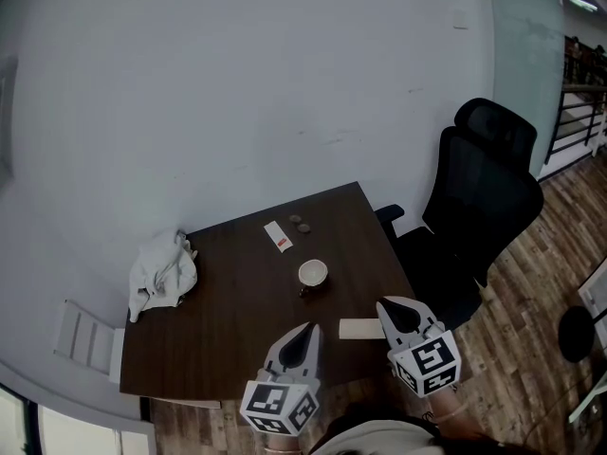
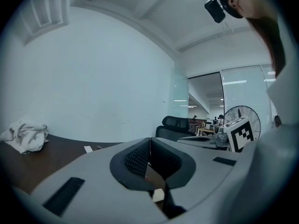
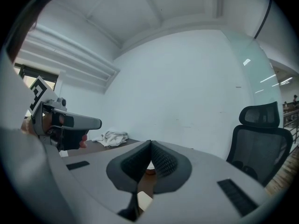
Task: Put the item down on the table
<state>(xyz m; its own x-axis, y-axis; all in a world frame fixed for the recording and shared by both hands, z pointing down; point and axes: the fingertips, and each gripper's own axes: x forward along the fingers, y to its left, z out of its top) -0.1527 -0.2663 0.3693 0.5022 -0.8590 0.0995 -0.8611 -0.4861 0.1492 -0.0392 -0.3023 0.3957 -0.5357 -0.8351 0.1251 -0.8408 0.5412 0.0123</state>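
Note:
A flat beige rectangular item [image 1: 360, 329] lies on the dark brown table [image 1: 228, 330] near its front edge, between my two grippers. My left gripper [image 1: 307, 331] hovers just left of it, jaws closed together with nothing between them [image 2: 149, 143]. Just right of the item is my right gripper [image 1: 390, 306], also shut and empty [image 3: 149, 146]. Both point roughly level toward the far wall. Below each gripper's jaws a pale corner of the item shows [image 2: 158, 194] [image 3: 144, 200]. A small cup [image 1: 313, 273] stands beyond the item, partly hidden behind the right jaws [image 3: 149, 168].
A crumpled white cloth [image 1: 163, 271] lies at the table's left end. A white and red packet [image 1: 278, 236] and two small brown pieces [image 1: 301, 223] sit near the far edge. A black office chair [image 1: 479, 207] stands to the right of the table. A wall rises behind it.

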